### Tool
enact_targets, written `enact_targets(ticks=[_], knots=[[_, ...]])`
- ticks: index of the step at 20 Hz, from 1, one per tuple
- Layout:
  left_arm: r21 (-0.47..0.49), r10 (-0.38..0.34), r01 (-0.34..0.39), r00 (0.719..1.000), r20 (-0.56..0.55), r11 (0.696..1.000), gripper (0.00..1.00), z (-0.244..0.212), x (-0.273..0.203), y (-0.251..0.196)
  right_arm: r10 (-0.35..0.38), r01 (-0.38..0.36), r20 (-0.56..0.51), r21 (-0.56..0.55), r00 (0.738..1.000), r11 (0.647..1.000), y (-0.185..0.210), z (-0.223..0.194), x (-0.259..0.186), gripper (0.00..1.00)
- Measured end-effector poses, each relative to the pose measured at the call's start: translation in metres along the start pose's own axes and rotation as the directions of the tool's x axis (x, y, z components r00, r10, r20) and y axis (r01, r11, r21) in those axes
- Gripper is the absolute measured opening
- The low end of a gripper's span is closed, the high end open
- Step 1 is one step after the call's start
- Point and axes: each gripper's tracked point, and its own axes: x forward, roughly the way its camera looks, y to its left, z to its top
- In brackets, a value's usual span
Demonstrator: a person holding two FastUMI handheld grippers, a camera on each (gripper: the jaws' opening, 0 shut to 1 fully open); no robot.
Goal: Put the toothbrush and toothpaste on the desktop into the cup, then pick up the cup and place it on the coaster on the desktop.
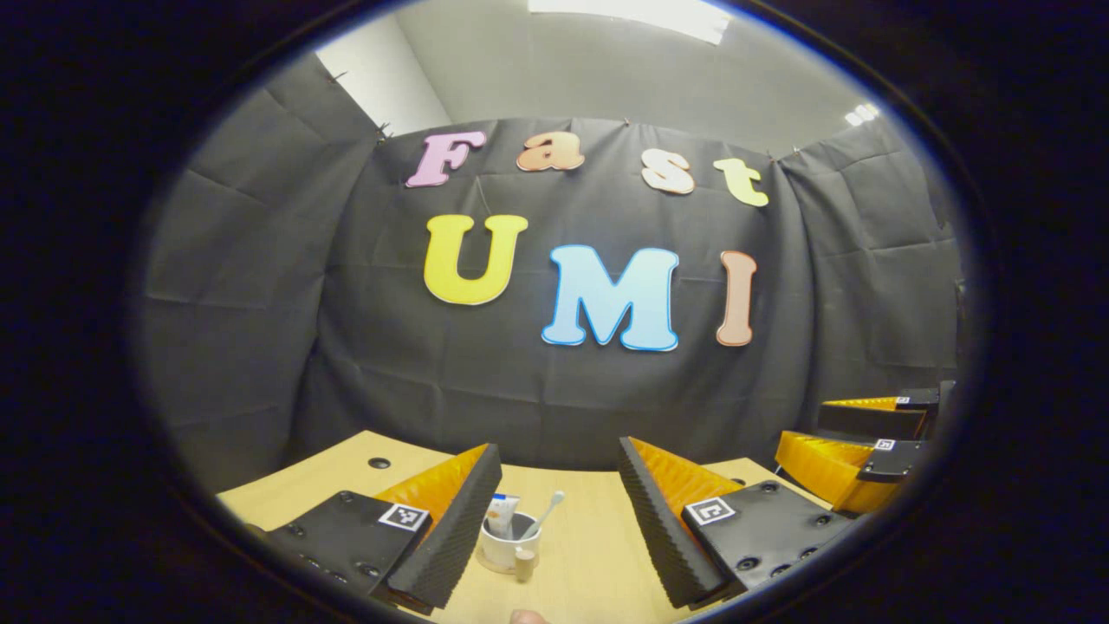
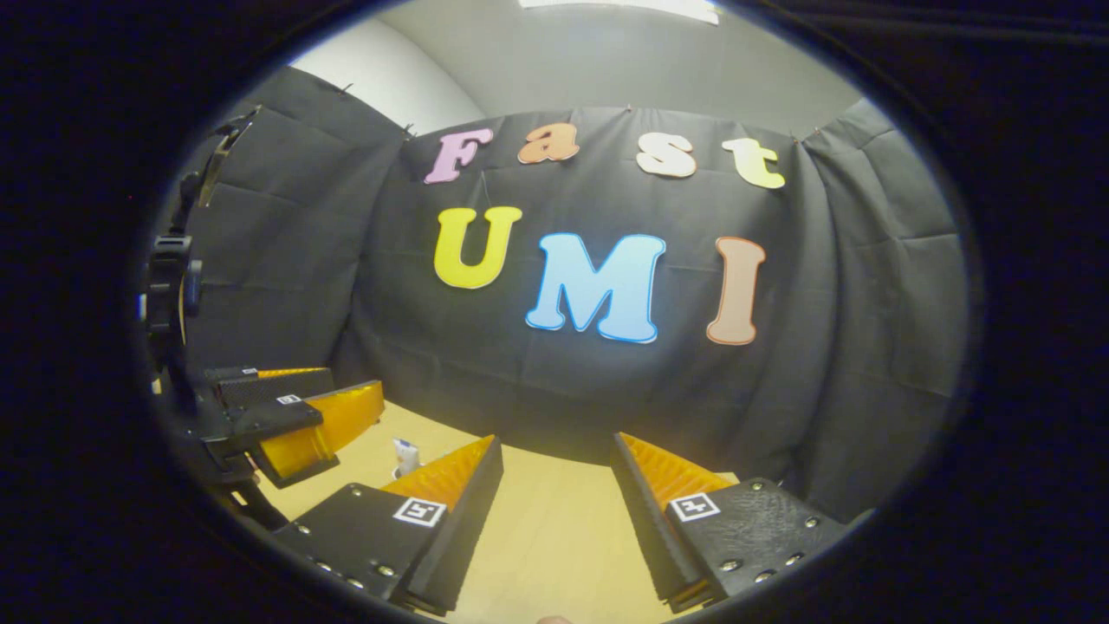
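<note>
Cup loaded, both grippers backed off

I see the toothbrush (image 1: 548,511) and toothpaste (image 1: 502,513) standing in the cup (image 1: 511,551) on the desktop (image 1: 589,555); my left gripper (image 1: 559,529) and right gripper (image 2: 554,520) hang released, gripping nothing, so I judge the lift comes next.

My right gripper (image 2: 554,520) hangs wide open over bare wooden desktop (image 2: 554,555), nothing between my fingers. Off to my left there's the left gripper (image 2: 303,416), and the toothpaste (image 2: 405,455) top pokes up beside it.
</note>
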Motion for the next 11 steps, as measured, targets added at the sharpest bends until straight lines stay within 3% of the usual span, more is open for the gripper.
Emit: enact_targets(ticks=[5, 11], knots=[[0.017, 0.006, -0.006, 1.000, -0.001, 1.000, 0.92, 0.001, -0.008, -0.004, 0.013, -0.013, -0.006, 0.015, 1.000, 1.000, 0.000, 0.004, -0.007, 0.78], [0.025, -0.056, 0.056, 0.998, 0.007, 0.998, 0.91, 0.007, -0.002, -0.010, -0.058, 0.058, 0.010, 0.060, 0.998, 0.997, -0.009, 0.010, -0.011, 0.78]])
